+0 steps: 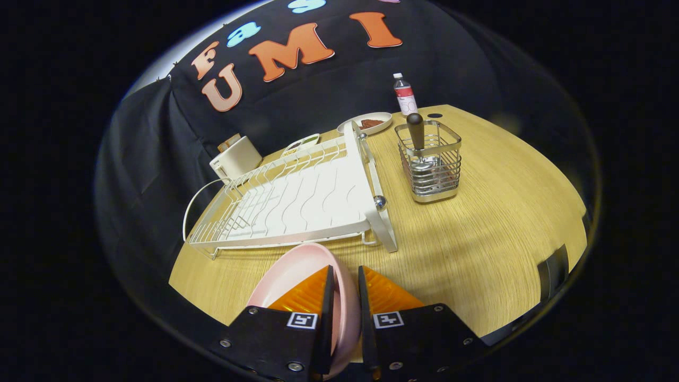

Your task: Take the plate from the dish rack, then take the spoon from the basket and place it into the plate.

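Observation:
A pink plate (297, 276) stands on edge between the fingers of my gripper (345, 284), which is shut on its rim and holds it above the wooden table (493, 223). Just beyond the plate lies the white wire dish rack (297, 199), with no dishes in it. Further ahead, past the rack's near corner, stands a metal wire basket (431, 164). A spoon with a dark handle (416, 131) stands upright in it, its bowl down inside.
Behind the rack sit a white toaster-like box (236, 158), a small dish with green bits (302, 143) and a white plate holding something brown (368, 123). A plastic bottle (405, 95) stands at the table's far edge. Open tabletop lies beside and in front of the basket.

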The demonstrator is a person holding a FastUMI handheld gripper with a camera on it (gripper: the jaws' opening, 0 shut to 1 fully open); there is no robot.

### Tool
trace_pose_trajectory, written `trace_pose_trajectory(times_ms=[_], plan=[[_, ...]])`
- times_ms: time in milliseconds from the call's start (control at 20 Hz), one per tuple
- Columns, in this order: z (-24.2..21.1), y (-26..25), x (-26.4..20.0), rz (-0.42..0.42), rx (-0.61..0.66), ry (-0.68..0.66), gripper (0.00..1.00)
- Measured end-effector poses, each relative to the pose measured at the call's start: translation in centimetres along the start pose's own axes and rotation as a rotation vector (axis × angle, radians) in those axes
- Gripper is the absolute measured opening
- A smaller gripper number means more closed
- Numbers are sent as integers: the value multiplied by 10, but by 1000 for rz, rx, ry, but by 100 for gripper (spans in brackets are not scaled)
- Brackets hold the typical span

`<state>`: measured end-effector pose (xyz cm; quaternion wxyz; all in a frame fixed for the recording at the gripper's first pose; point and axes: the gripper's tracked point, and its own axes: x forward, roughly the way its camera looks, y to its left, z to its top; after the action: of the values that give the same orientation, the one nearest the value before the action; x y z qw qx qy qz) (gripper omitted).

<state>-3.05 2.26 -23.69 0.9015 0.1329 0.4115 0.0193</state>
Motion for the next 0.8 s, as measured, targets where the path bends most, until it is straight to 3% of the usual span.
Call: trace_pose_trajectory(times_ms=[150, 550, 800], plan=[[-3, -11, 6, -62, -51, -9, 26], [6, -9, 7, -41, -1, -68, 27], [37, -21, -6, -59, -10, -176, 42]])
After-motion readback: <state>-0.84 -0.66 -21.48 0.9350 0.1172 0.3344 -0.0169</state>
